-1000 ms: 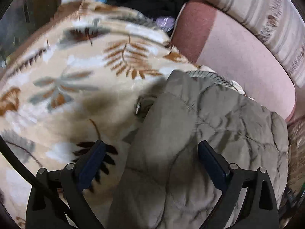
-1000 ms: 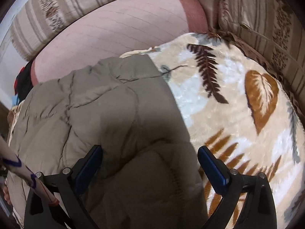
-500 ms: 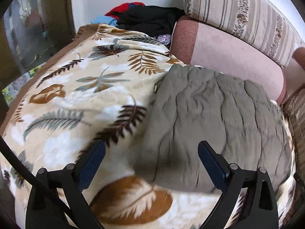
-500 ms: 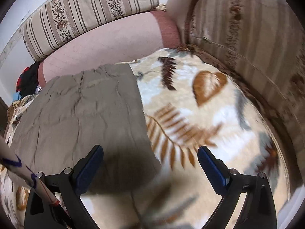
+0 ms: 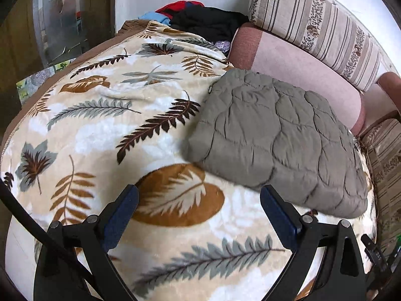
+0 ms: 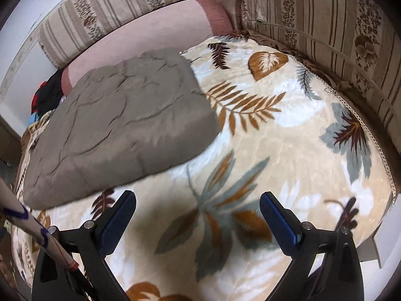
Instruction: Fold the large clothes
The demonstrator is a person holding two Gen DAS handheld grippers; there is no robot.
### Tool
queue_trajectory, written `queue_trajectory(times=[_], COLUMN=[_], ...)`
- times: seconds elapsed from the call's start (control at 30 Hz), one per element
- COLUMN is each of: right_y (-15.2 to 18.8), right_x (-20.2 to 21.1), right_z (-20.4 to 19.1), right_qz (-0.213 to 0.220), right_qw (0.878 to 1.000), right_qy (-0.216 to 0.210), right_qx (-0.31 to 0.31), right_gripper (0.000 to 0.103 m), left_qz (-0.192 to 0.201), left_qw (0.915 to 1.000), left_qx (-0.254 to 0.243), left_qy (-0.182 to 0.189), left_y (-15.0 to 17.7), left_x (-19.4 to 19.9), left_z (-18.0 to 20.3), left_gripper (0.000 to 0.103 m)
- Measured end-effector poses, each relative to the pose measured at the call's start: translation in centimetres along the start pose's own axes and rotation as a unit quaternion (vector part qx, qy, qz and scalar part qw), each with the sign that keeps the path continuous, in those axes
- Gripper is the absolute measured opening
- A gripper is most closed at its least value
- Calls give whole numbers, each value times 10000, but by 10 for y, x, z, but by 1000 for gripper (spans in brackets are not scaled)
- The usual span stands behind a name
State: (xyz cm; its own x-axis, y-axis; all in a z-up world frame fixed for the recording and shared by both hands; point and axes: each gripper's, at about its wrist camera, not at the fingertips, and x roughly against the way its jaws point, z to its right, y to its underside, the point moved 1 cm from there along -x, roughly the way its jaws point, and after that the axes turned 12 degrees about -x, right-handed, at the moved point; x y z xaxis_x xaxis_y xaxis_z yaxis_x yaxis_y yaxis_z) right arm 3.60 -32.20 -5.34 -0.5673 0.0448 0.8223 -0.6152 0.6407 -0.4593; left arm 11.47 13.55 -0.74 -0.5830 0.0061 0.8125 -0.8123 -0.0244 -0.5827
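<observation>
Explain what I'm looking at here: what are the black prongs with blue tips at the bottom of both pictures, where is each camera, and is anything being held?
There is no robot. A person holds a two-finger gripper in each hand, and a fisheye camera on each gripper looks forward along its fingers. The black prongs with blue pads are those fingers. One picture comes from the left gripper, the other from the right gripper. Both are open, with only air between the pads, so nothing is held.

Ahead of both lies a grey-green quilted garment, folded into a compact rectangle, resting on a cream leaf-print blanket spread over a sofa. Pink bolsters and striped cushions run behind it. A pile of black, red and blue clothes sits at the far end.
</observation>
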Motion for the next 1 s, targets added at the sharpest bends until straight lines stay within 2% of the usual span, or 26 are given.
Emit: queue_trajectory(times=[0.27,0.57,0.83,1.0], right_y=[20,33,39,39], right_x=[9,8,0,-9], right_z=[-17,-28,-30,-23], right_qz=[-114,-186,-259,-355], right_qw=[9997,9991,9988,9989], right_qy=[-48,5,46,43], right_qx=[204,382,405,289], right_gripper=[101,101,101,101], left_qz=[219,218,390,237], left_qw=[9989,9988,9972,9974], left_qx=[-288,-135,-178,-259], left_qy=[-297,-406,-615,-630], left_y=[15,25,26,26], left_x=[24,27,34,25], left_z=[2,-14,-8,-2], left_gripper=[98,98,98,98])
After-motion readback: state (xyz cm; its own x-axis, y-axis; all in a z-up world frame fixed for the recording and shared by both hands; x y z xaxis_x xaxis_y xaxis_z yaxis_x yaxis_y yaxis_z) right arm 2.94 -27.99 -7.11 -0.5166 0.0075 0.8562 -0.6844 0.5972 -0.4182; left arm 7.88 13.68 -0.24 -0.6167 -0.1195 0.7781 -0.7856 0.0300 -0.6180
